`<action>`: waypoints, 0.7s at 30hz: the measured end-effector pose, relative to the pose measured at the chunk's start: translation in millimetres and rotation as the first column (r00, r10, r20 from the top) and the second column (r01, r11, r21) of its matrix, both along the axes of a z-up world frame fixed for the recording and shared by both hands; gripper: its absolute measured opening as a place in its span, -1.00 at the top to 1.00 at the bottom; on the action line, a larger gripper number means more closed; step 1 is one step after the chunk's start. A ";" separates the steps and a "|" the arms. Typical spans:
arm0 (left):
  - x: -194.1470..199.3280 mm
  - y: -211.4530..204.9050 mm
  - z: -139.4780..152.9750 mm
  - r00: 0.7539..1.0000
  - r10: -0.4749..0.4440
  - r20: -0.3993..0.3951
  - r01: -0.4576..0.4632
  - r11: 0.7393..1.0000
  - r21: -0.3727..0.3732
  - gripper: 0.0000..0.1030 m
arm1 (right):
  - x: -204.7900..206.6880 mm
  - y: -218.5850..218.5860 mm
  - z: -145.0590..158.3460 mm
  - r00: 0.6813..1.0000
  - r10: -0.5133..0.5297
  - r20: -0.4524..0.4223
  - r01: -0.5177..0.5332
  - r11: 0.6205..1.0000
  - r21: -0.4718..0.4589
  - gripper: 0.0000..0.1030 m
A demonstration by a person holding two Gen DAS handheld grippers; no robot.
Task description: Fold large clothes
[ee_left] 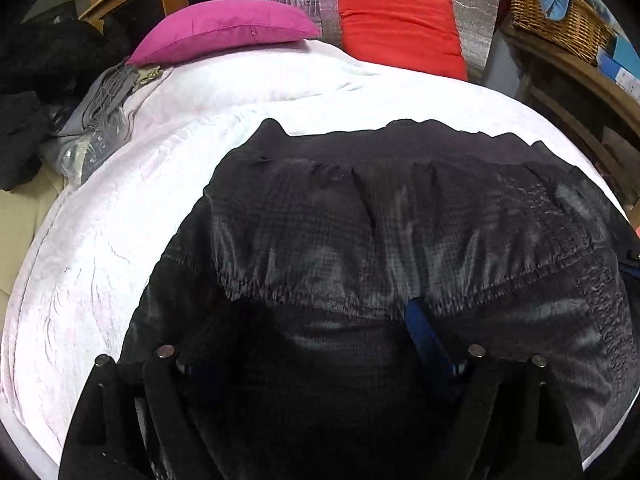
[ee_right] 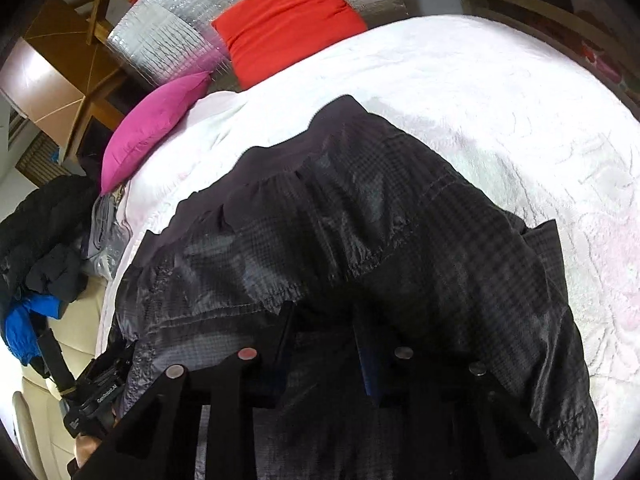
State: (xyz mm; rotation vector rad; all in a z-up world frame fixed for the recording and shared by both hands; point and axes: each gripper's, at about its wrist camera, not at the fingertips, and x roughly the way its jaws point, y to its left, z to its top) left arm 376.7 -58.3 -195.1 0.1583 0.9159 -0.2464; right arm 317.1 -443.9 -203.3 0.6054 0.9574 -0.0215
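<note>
White bedding (ee_left: 120,240) covers the bed, where a dark jacket (ee_left: 400,220) lies spread flat, apparently laid out for folding. Left gripper (ee_left: 316,360) fingers spread wide above the near hem, gripping nothing. Right gripper (ee_right: 324,360) fingers stand narrower; whether they pinch fabric I cannot tell. A wicker basket (ee_left: 560,20) holds blue cloth.

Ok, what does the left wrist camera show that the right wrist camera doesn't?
Only the left wrist view shows a wicker basket with blue cloth in it, on a wooden shelf at the upper right. Only the right wrist view shows a bright blue garment in the heap at the left, and a cream seat below it. Both show the black jacket on the white bedspread, the pink cushion and the red cushion.
</note>
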 end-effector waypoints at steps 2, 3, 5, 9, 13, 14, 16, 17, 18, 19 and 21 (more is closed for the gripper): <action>-5.3 1.4 4.3 1.000 0.007 0.006 -0.007 1.000 0.003 -0.69 | -3.3 5.5 6.8 1.000 0.021 0.007 -0.021 1.000 -0.015 0.32; -7.7 1.5 6.7 1.000 0.006 0.015 -0.006 1.000 0.006 -0.69 | -4.5 8.3 10.0 0.999 0.037 0.013 -0.037 0.999 -0.024 0.32; -17.3 3.1 14.8 0.999 -0.006 0.041 0.005 1.000 0.024 -0.69 | -6.1 15.6 18.4 0.997 0.064 0.046 -0.063 0.998 -0.018 0.29; -27.4 9.3 30.5 0.993 0.008 0.117 -0.014 0.999 0.052 -0.69 | -5.1 34.6 38.1 0.986 0.089 0.144 -0.087 0.996 -0.018 -0.48; -28.7 18.4 38.1 0.985 0.045 0.168 -0.057 0.996 0.068 -0.69 | 6.5 67.9 59.2 0.957 0.153 0.248 -0.145 0.988 -0.050 -0.46; -28.9 20.0 38.4 0.984 0.050 0.173 -0.064 0.995 0.074 -0.69 | 10.7 74.4 61.2 0.955 0.165 0.248 -0.155 0.986 -0.060 -0.45; -28.1 23.1 37.5 0.983 0.056 0.175 -0.071 0.994 0.078 -0.69 | 21.2 89.0 62.0 0.954 0.188 0.234 -0.171 0.981 -0.093 -0.43; -27.2 24.2 37.5 0.983 0.056 0.172 -0.070 0.995 0.077 -0.69 | 27.6 95.1 60.7 0.953 0.203 0.224 -0.185 0.978 -0.097 -0.39; -26.0 24.5 36.5 0.984 0.055 0.168 -0.069 0.995 0.077 -0.69 | 33.6 99.4 59.2 0.953 0.213 0.214 -0.196 0.976 -0.098 -0.38; -25.2 24.3 35.7 0.984 0.054 0.169 -0.068 0.994 0.080 -0.69 | 39.3 102.5 57.2 0.955 0.217 0.204 -0.200 0.975 -0.101 -0.38; -27.5 24.9 36.6 0.984 0.054 0.172 -0.070 0.994 0.088 -0.69 | 54.0 106.5 49.0 0.959 0.221 0.176 -0.205 0.973 -0.107 -0.38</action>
